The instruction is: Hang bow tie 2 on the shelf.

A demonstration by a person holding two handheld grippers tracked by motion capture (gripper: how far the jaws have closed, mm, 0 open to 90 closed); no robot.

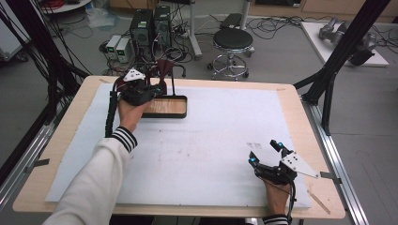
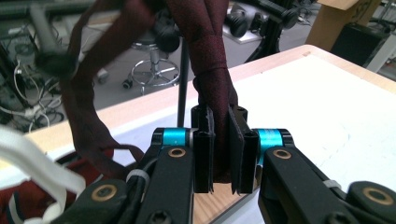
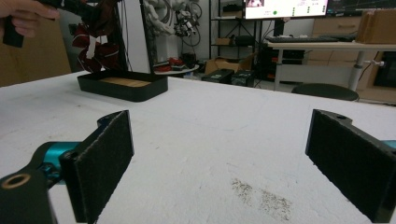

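1. Currently my left gripper (image 2: 221, 140) is closed on a dark red fabric strip (image 2: 212, 70) — the jaws pinch a bundled fold of it, seen along the jaws in the left gripper view. From the high view this gripper (image 1: 149, 84) sits at the far left of the table, just above the black tray (image 1: 183, 112) with the wooden floor.
2. Fabric location: it hangs over a thin black stand (image 2: 183, 79) behind the tray; one loop (image 2: 84, 102) droops to the side, free of my jaws.
3. Handling judgement — soft, light, limp. It will drape and sag rather than hold shape, and looks woven, so not very slippery against the pads.
4. Grip site: the bunched, knot-like section gives more bulk to clamp than a single flat layer; a thin edge could slide out.
5. Risk: pulling may drag the stand with it, or snag the loop.
6. My right gripper (image 1: 267, 153) rests low on the white mat (image 1: 211, 154), near right corner, jaws wide apart, holding nothing.
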